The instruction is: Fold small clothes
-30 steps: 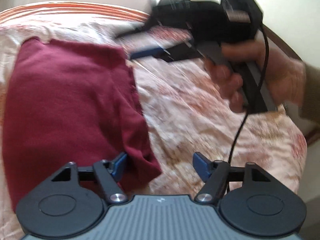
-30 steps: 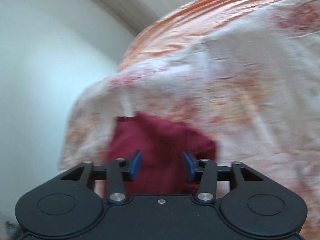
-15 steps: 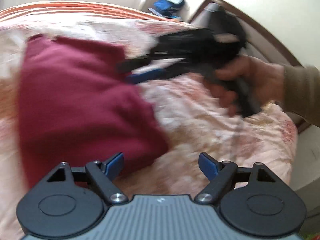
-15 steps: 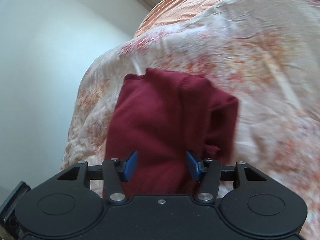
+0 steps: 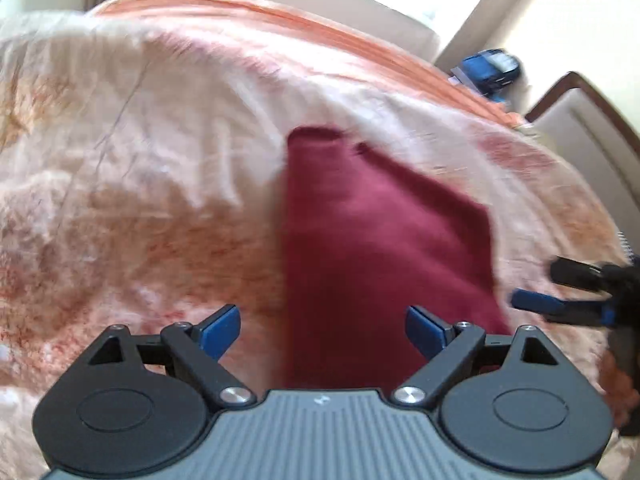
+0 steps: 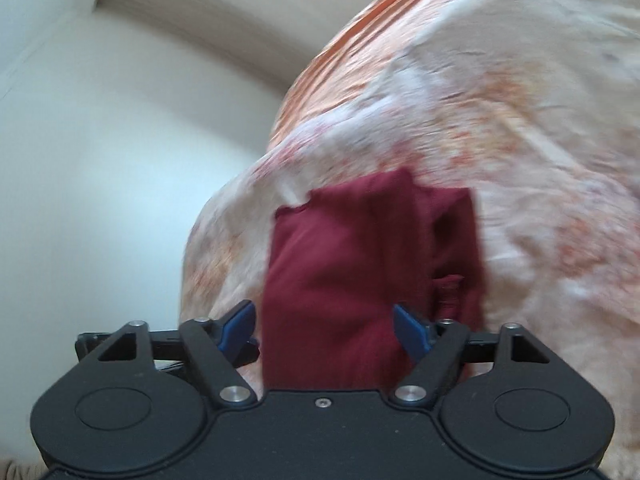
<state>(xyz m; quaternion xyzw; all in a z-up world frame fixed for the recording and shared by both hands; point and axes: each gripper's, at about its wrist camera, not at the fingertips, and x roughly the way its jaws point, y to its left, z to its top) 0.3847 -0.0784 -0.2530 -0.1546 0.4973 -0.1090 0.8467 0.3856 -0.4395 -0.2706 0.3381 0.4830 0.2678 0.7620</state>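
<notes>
While both pairs of tongs spread wider, I see the folded maroon garment lying flat on the floral bedspread, gripped by neither.

From my left gripper, the blue pads stand far apart and are opening, nothing pressed between them; the garment's near edge sits behind the gap, mostly toward the right pad, on the bed below. The right gripper pokes in at the right edge of that view, just beside the garment's right side, with a bit of the hand under it. From my right gripper, its jaws are opening too, and the garment fills the space behind them without being pinched; a folded-over layer shows along its right side. A blue bag sits beyond the bed, blurred.
</notes>
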